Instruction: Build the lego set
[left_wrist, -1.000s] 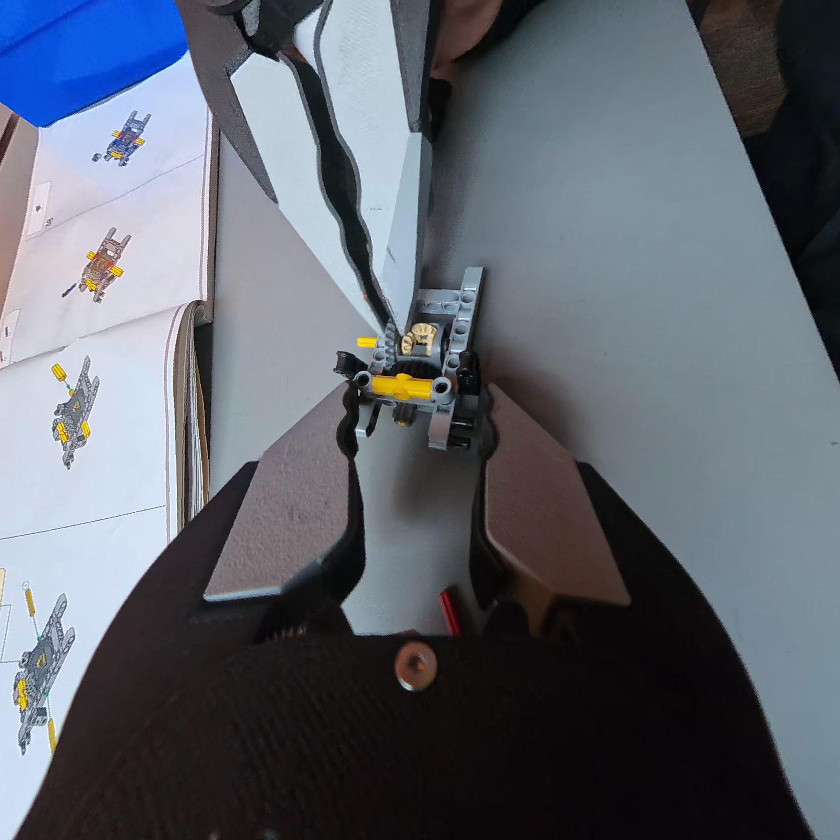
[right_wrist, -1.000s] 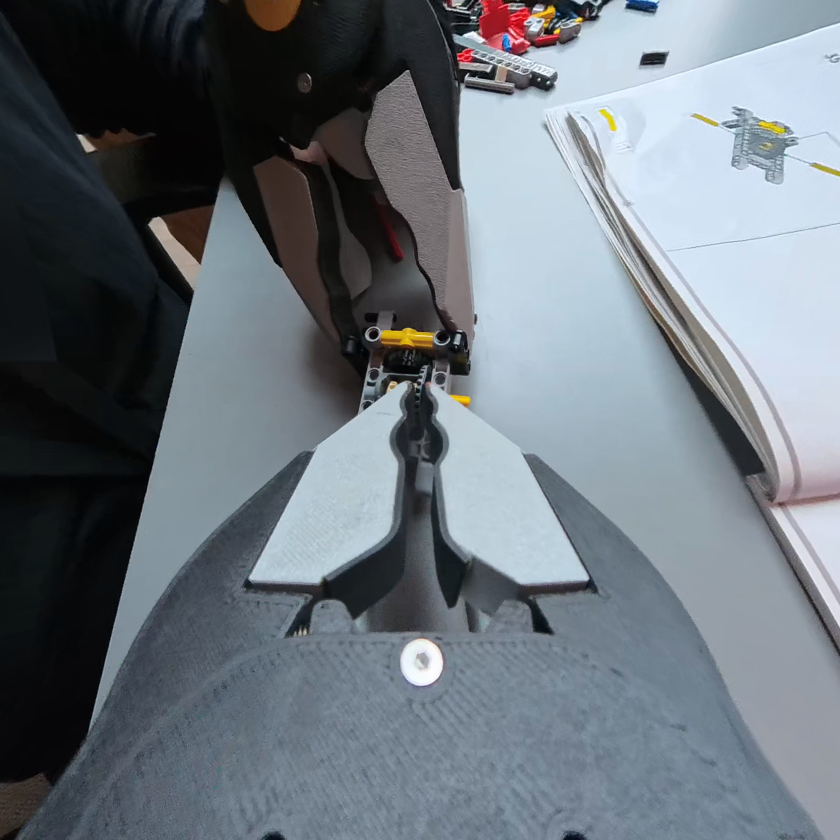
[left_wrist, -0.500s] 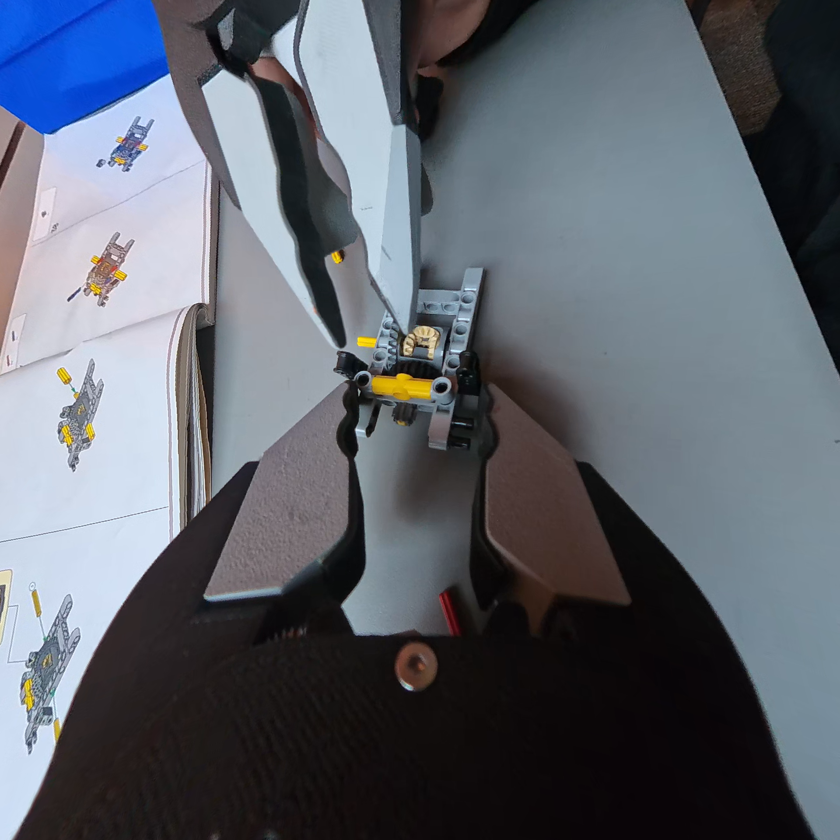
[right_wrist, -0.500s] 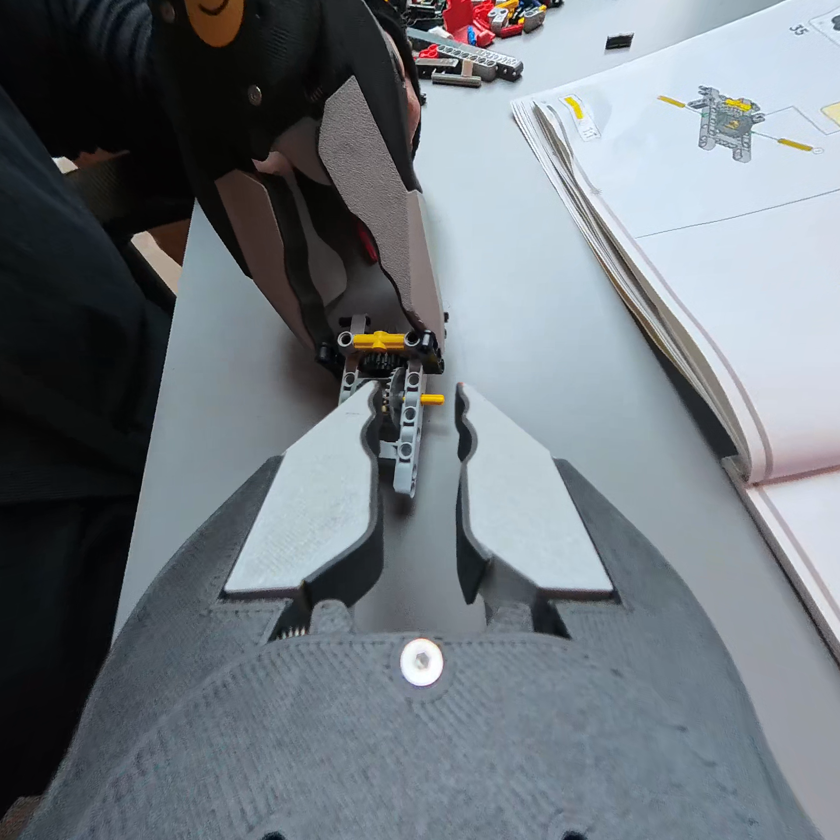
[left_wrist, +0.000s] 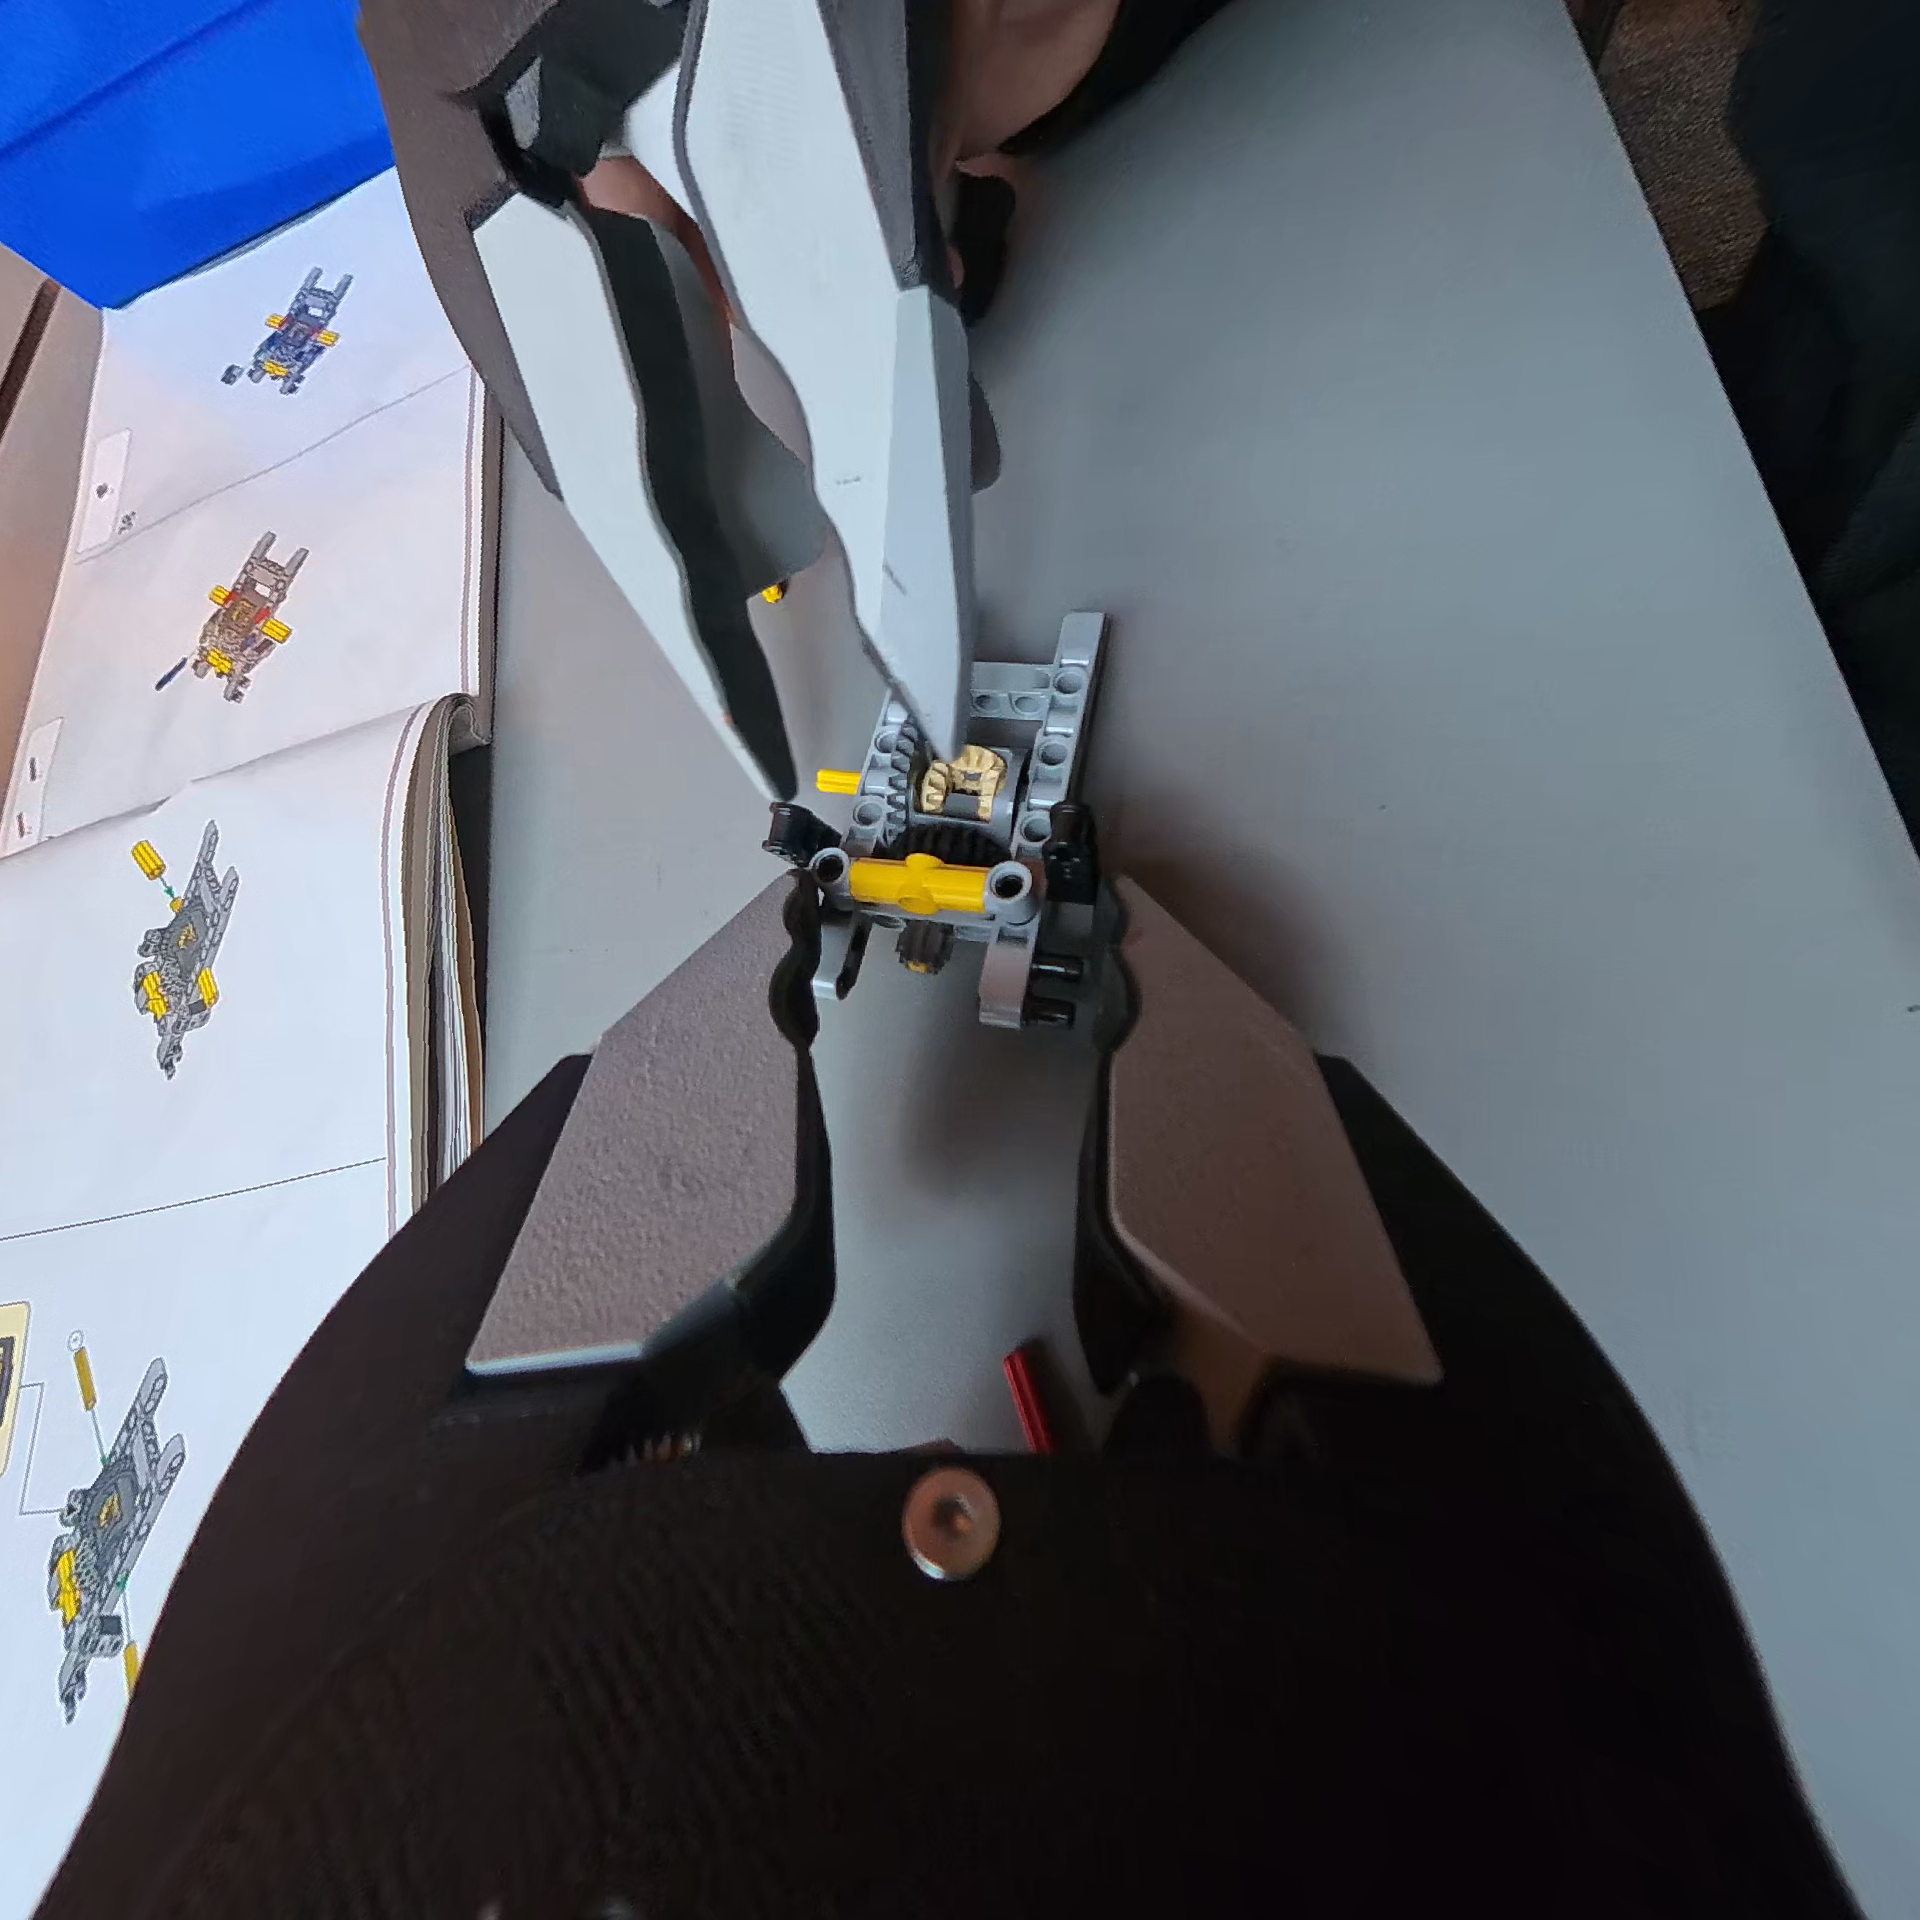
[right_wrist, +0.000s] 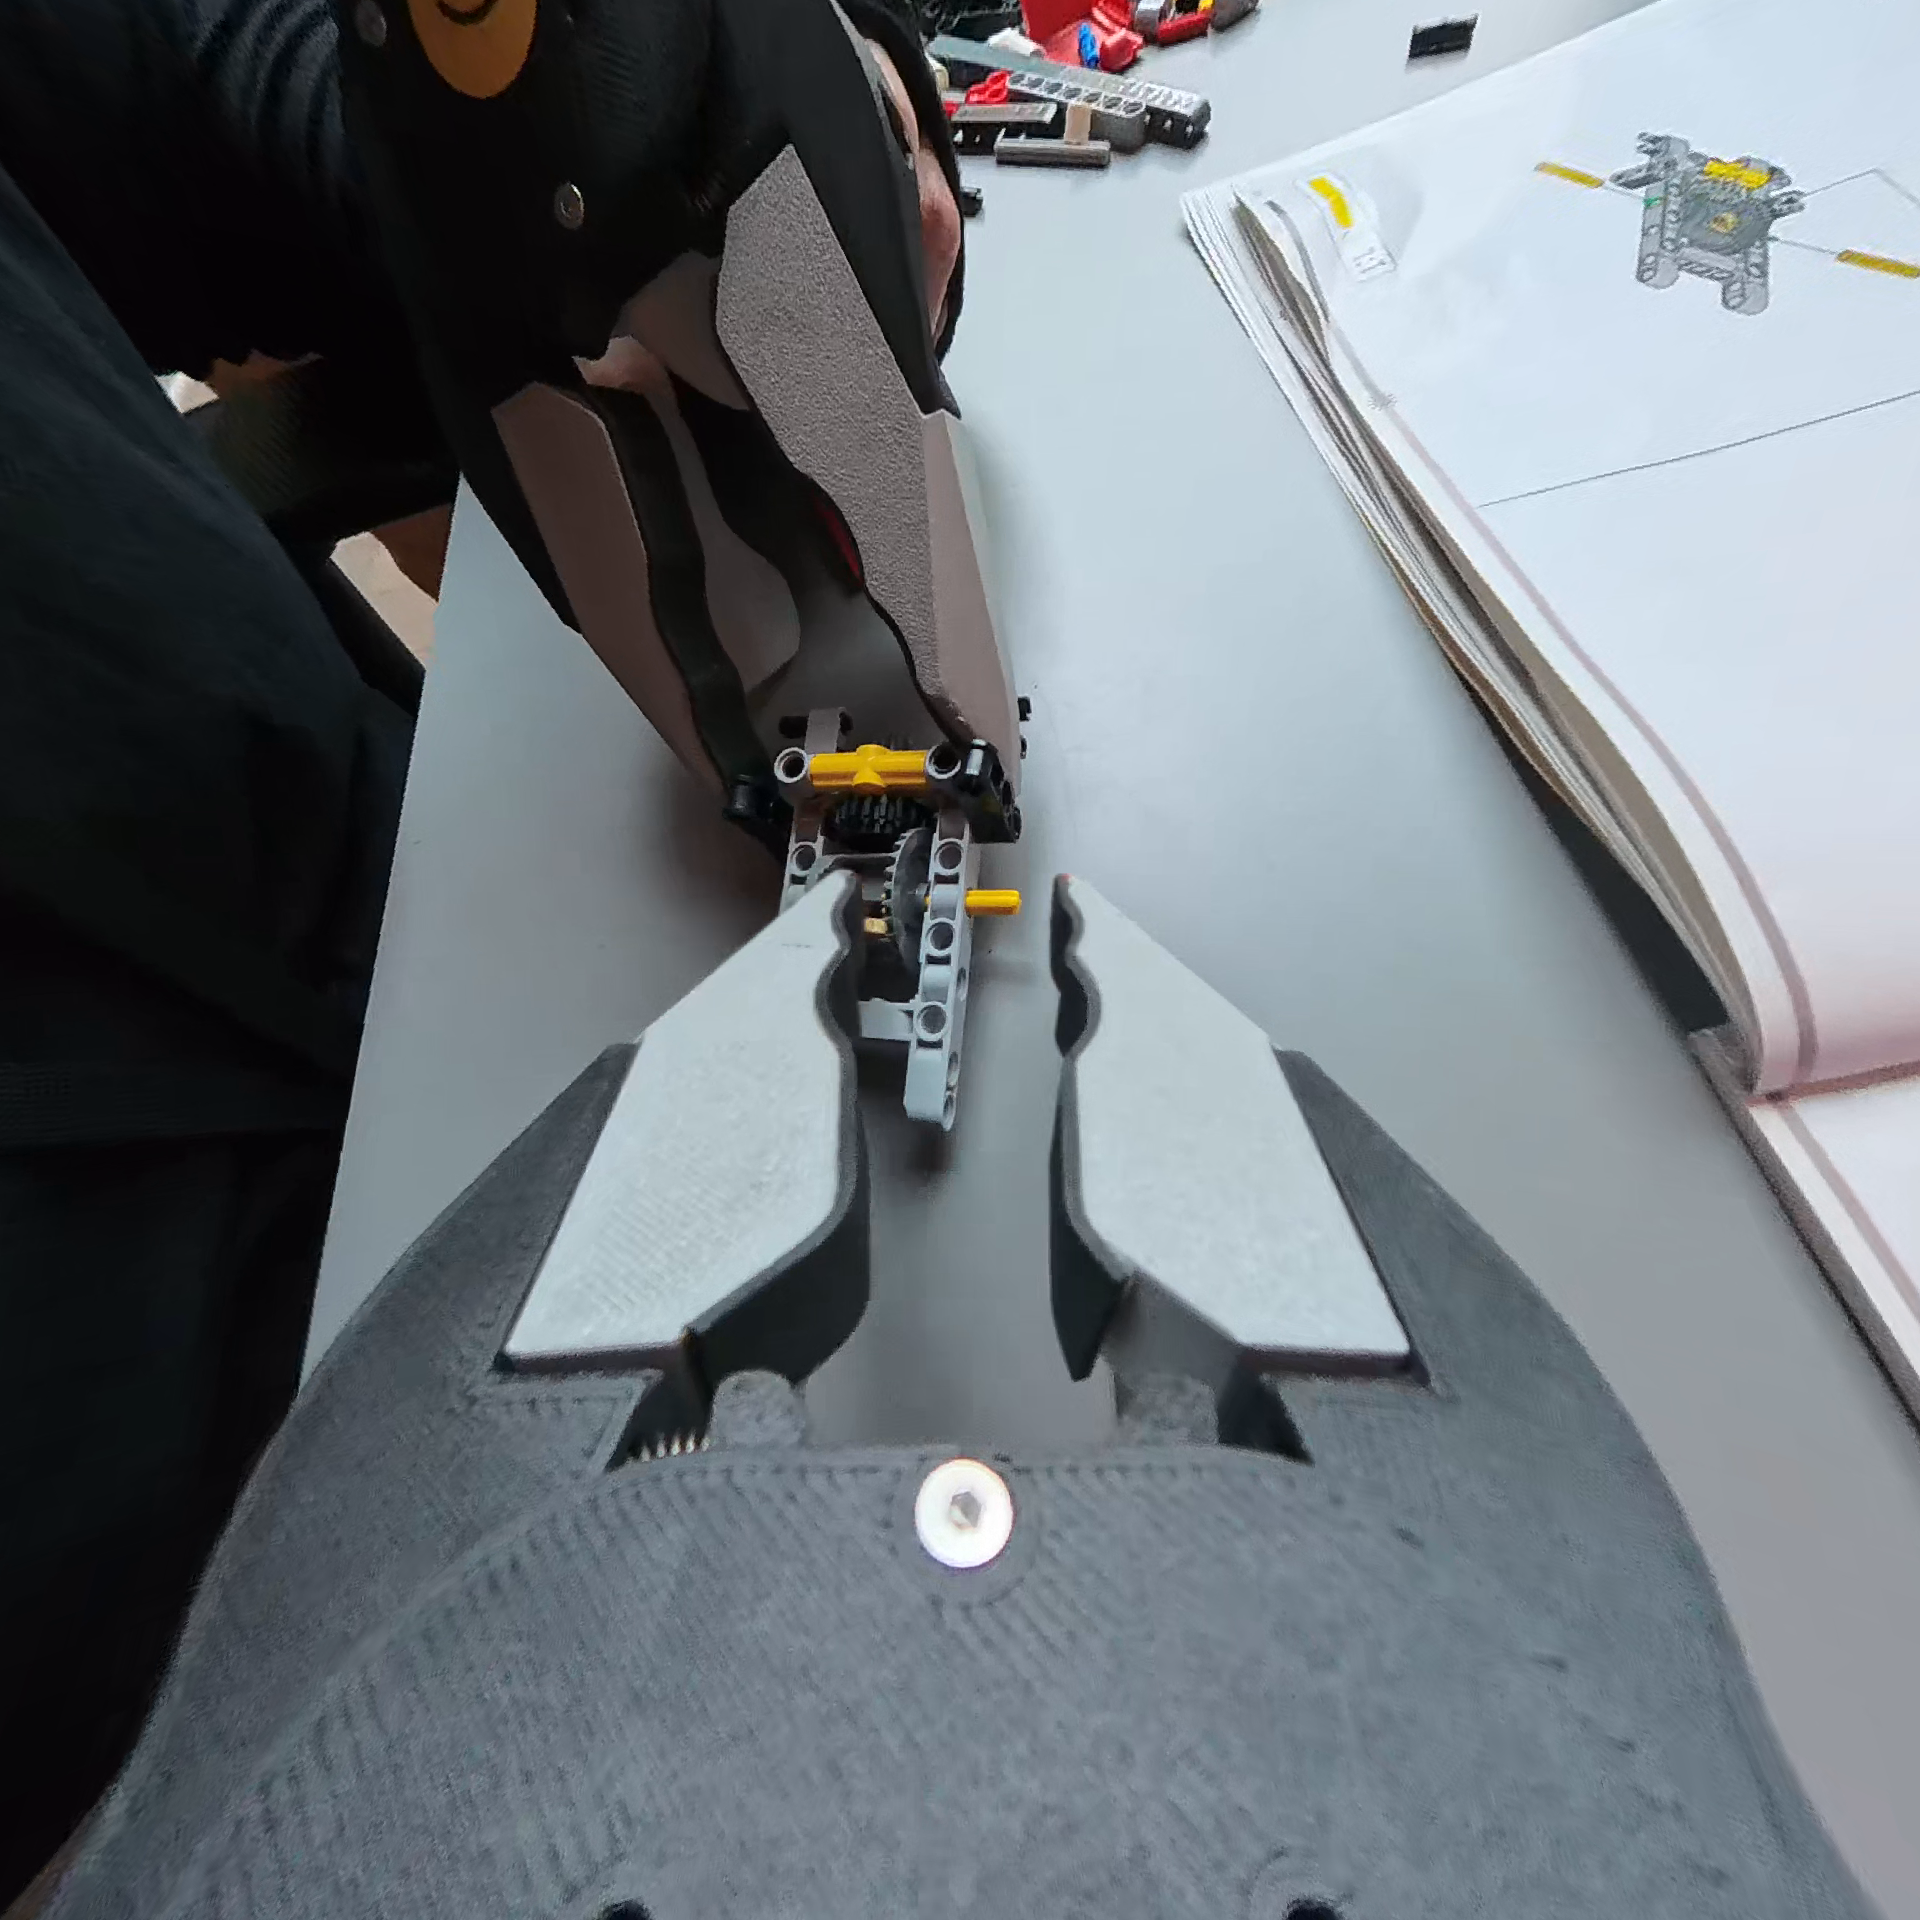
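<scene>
Table (left_wrist: 1455, 623), grey and matte, fills both of my wrist views. On it sits the small grey Lego Technic assembly (left_wrist: 966, 821), a frame of holed beams with a yellow cross-axle piece across one end, black pins at its corners, a dark gear and a tan gear inside.

My left gripper (left_wrist: 951, 935), black-bodied with brownish-grey finger plates, has its fingers clamped on the end of the assembly that carries the yellow piece, one fingertip pressed to each side. A thin red rod (left_wrist: 1027, 1403) lies on the table between the finger bases.

My right gripper (right_wrist: 956, 904), grey with pale grey finger plates, faces it from the opposite end. Its fingers stand apart. One fingertip (right_wrist: 821, 914) overlaps the frame's edge; the other is clear of it, beside a short yellow axle (right_wrist: 992, 902) sticking out sideways.

An open white instruction booklet (right_wrist: 1662, 468) lies near. Loose red, grey and black pieces (right_wrist: 1081, 83) lie scattered at the table's far end.
</scene>
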